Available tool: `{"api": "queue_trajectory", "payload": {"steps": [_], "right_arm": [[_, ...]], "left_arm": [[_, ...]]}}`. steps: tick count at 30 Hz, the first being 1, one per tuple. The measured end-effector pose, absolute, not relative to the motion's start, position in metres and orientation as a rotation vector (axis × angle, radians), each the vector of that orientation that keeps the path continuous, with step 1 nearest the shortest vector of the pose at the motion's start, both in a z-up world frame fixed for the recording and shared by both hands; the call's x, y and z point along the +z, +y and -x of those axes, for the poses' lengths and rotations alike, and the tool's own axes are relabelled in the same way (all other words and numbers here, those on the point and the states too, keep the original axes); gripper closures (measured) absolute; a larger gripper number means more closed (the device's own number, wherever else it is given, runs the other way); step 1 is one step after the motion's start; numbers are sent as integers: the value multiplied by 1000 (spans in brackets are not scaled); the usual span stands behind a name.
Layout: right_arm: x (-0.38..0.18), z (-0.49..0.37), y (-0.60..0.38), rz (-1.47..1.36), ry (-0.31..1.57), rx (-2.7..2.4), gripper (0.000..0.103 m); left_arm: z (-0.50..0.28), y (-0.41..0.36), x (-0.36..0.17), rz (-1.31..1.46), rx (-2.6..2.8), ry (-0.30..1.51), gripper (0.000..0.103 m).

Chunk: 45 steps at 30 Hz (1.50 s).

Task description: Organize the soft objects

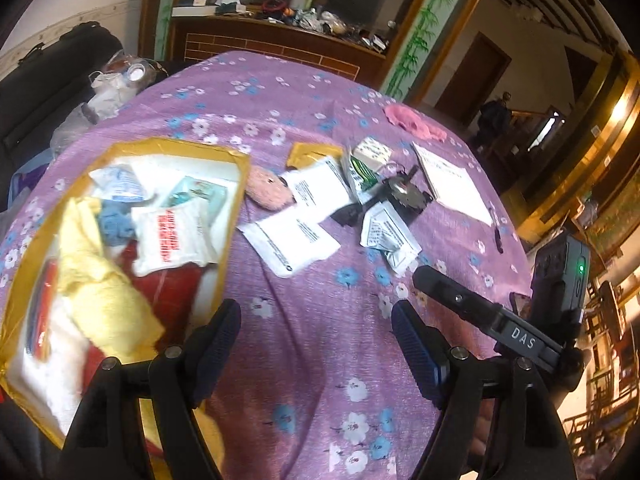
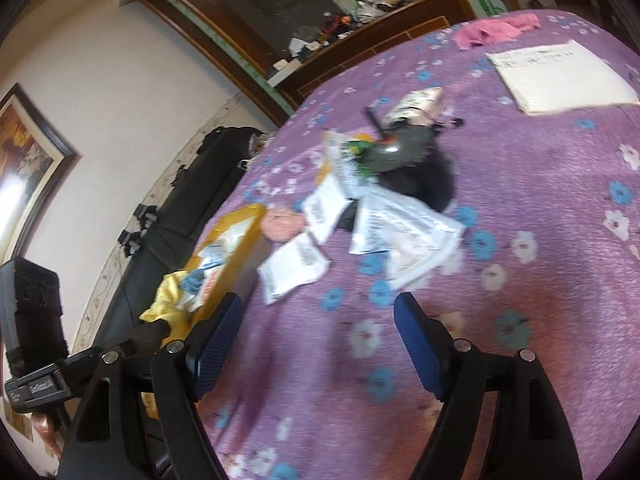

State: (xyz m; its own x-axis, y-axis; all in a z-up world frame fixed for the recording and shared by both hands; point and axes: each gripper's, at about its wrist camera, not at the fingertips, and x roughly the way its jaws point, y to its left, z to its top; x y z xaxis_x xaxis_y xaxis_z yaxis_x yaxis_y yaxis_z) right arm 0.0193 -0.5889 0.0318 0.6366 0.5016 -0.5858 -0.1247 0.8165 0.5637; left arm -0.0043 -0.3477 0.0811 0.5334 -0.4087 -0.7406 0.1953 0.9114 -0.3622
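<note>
Both grippers stand wide with nothing between their pads: the left gripper (image 1: 316, 344) hangs over bare purple cloth, and the right gripper (image 2: 318, 344) likewise. Ahead of them several white soft packets lie loose on the flowered tablecloth (image 1: 320, 360), the nearest one (image 1: 290, 242) up and slightly left of the left gripper, its long axis slanting from upper left to lower right. A pink plush (image 1: 267, 191) sits beyond it, just beside the yellow-rimmed box (image 1: 236, 200) that already holds a yellow cloth (image 1: 100, 292) and other packets. That box lies to the left, so the left hand looks better placed for dropping things in. Only the left wrist view shows the box's contents; the right wrist view shows mainly its outer wall and the crumpled packet (image 2: 408, 236) closest to the right gripper.
</note>
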Motion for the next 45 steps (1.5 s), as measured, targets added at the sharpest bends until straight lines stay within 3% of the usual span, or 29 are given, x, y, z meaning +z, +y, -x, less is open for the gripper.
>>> {"api": "queue_trajectory", "payload": {"steps": [45], "right_arm": [[14,-25,-601,-563,859,313,26]], "left_arm": [[-20,-370,46,245,-368,1038,22]]}}
